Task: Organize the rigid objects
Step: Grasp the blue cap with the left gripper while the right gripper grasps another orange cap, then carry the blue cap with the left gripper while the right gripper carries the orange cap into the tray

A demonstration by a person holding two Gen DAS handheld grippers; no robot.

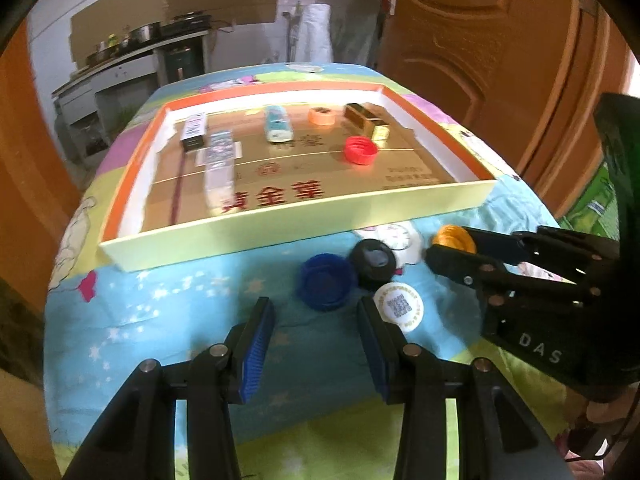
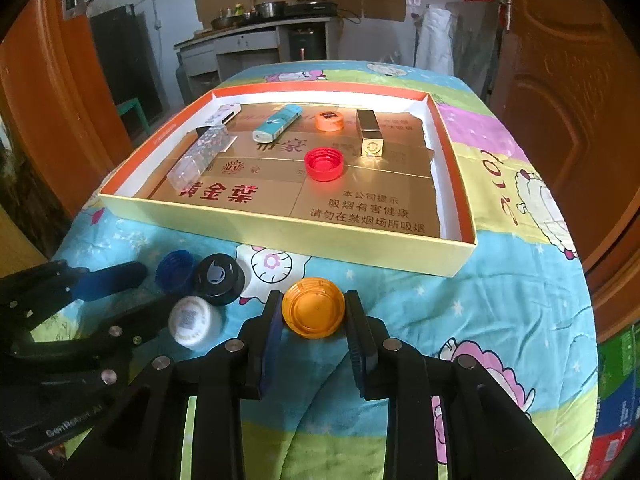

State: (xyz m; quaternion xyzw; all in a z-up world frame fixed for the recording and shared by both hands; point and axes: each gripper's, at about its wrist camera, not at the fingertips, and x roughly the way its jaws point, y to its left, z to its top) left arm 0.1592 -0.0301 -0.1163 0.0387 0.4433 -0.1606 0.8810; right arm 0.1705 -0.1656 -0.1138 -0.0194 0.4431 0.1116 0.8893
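Observation:
A shallow cardboard tray [image 2: 280,236] [image 1: 304,220] lies on the quilt-covered table. In it are a red cap [image 2: 324,164], an orange cap [image 2: 330,121], a gold box [image 2: 370,136], a teal tube [image 2: 276,122], a clear box [image 2: 198,156] and a white box [image 2: 226,114]. My right gripper [image 2: 314,312] is shut on a yellow cap [image 2: 313,307] [image 1: 452,236] in front of the tray. My left gripper [image 1: 316,320] is open, just short of a blue cap [image 1: 326,282], a black cap [image 1: 374,264] and a white cap [image 1: 400,306].
The table's right edge drops off near a wooden door [image 2: 568,80]. A kitchen counter with pots [image 2: 256,24] stands far behind. Green and red cartons [image 2: 618,392] sit on the floor at right.

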